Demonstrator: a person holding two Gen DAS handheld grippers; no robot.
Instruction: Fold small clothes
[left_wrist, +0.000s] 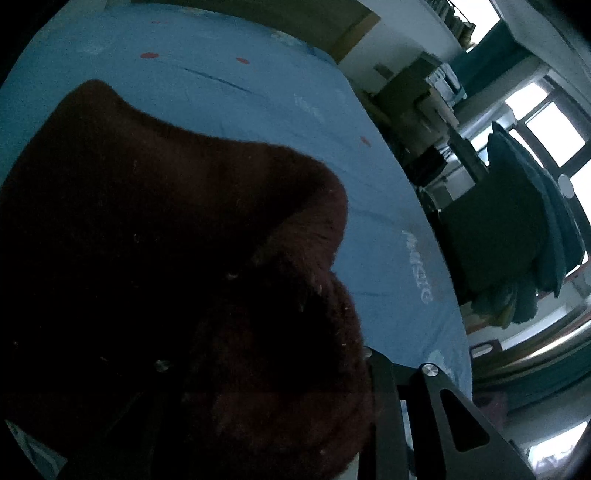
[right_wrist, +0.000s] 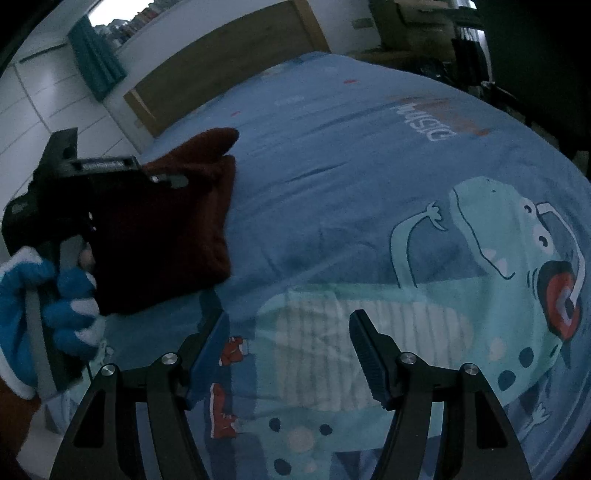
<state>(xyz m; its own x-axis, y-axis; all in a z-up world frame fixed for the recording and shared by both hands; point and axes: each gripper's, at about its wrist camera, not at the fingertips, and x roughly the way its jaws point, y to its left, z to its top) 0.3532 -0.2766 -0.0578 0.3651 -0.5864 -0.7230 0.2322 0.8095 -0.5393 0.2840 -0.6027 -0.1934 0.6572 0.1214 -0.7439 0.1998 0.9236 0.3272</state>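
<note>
The right wrist view shows a dark maroon fleecy garment (right_wrist: 173, 229) bunched on the left part of a bed, lying on a blue bedsheet printed with a pale green cartoon dinosaur (right_wrist: 369, 177). The garment is seen folded over on itself, its upper edge rising to two soft points toward the headboard. The left tool (right_wrist: 122, 173) is seen pressed into the garment's upper left side, and its black body is gripped by a hand in a blue and white fuzzy sleeve (right_wrist: 70, 306) at the left edge. In the left wrist view the same maroon fleece (left_wrist: 166, 258) fills most of the picture right against the lens, and only the right-hand black linkage is left uncovered at the bottom; the fingertips are buried in the cloth, so the left tool is taken as pinched narrowly on the fleece. The right tool (right_wrist: 288, 354) is held low over the sheet with its two black ribbed fingers (right_wrist: 365, 350) spread well apart, nothing being held between them, above the dinosaur's striped belly. Beyond the bed, a wooden headboard (right_wrist: 221, 62), white wall panels and a teal curtain (right_wrist: 96, 59) by a window are seen.
</note>
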